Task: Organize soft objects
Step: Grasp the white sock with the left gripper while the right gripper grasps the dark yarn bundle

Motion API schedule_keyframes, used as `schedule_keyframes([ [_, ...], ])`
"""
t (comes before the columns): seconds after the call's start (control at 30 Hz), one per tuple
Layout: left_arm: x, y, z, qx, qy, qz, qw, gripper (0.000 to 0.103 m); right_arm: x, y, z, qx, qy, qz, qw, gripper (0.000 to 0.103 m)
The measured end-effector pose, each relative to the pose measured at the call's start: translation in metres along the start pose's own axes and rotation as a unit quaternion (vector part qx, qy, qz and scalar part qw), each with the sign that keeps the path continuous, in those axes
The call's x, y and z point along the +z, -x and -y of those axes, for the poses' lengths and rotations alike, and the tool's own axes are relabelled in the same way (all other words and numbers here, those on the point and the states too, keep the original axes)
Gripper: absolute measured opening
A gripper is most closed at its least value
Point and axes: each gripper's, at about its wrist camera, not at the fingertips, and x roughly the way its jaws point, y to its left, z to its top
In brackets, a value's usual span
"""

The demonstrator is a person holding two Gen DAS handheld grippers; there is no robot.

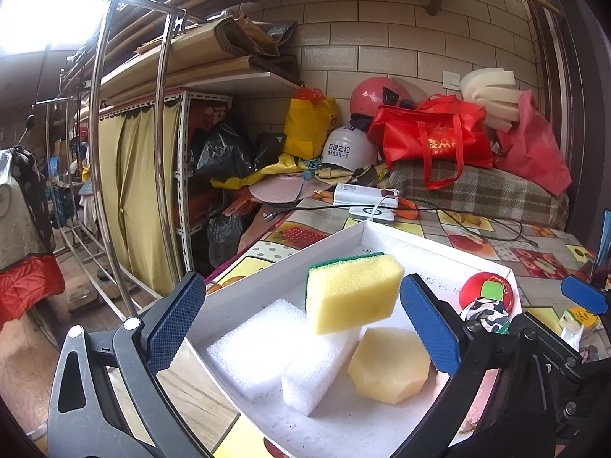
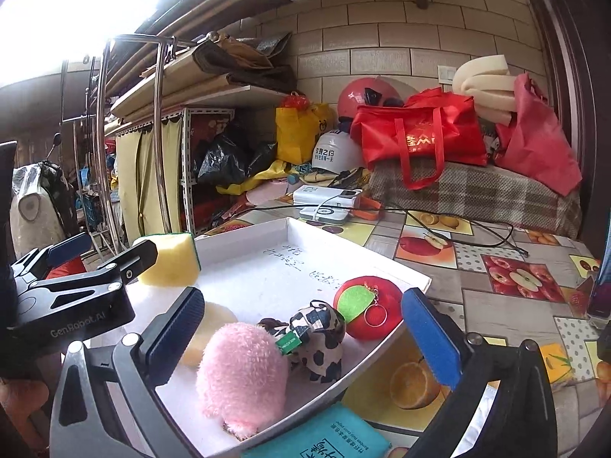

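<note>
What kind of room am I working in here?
Probably a home storage or utility room: stuffed bags and helmets piled against a tiled wall, a curtained metal shelf, and a table under a fruit-print cloth.

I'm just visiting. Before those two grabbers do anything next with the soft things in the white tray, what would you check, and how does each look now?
1. Left gripper empty, jaws wide: ok.
2. Right gripper empty, jaws wide: ok.
3. Yellow sponge steady: not ok, it leans on the white foam blocks.
4. Pink plush inside the tray: ok.
5. Red plush apple inside tray: ok, near the rim.
6. Soft items left outside: cannot tell.
</note>
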Motion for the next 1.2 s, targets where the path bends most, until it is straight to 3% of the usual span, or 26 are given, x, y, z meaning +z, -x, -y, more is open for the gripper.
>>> schedule_keyframes([
  [0.27, -0.003, 0.009, 0.001, 0.017, 0.002, 0.016, 0.9997, 0.103, -0.012, 0.032, 0.021, 0.001, -0.022, 0.01, 1.0, 0.103],
  [0.37, -0.005, 0.017, 0.002, 0.014, 0.003, 0.021, 0.9997, 0.103, -0.018, 0.057, 0.034, -0.019, -0.029, 0.04, 0.999, 0.103],
  [0.43, -0.008, 0.024, 0.008, -0.002, 0.0, 0.019, 0.9998, 0.103, -0.022, 0.073, 0.047, -0.029, -0.034, 0.055, 0.998, 0.103],
  [0.57, -0.015, 0.038, 0.03, -0.074, -0.009, 0.001, 0.9972, 0.103, -0.028, 0.076, 0.089, -0.021, -0.074, 0.011, 0.997, 0.103],
  [0.73, -0.023, 0.057, 0.076, -0.163, -0.083, -0.009, 0.9831, 0.103, -0.045, 0.066, 0.153, -0.028, -0.199, -0.064, 0.978, 0.103],
  [0.83, -0.027, 0.067, 0.097, -0.213, -0.106, -0.024, 0.971, 0.103, -0.05, 0.073, 0.173, -0.033, -0.218, -0.063, 0.973, 0.103],
  [0.97, -0.033, 0.069, 0.129, -0.271, -0.116, -0.074, 0.9526, 0.103, -0.052, 0.087, 0.19, -0.057, -0.225, -0.048, 0.972, 0.103],
  [1.03, -0.037, 0.067, 0.151, -0.28, -0.134, -0.094, 0.9461, 0.103, -0.054, 0.088, 0.203, -0.05, -0.24, -0.052, 0.968, 0.103],
  [1.13, -0.043, 0.06, 0.186, -0.252, -0.174, -0.116, 0.9447, 0.102, -0.057, 0.083, 0.206, -0.021, -0.212, -0.085, 0.973, 0.103],
  [1.2, -0.047, 0.055, 0.203, -0.237, -0.195, -0.125, 0.9435, 0.092, -0.057, 0.081, 0.199, 0.005, -0.182, -0.103, 0.978, 0.103],
])
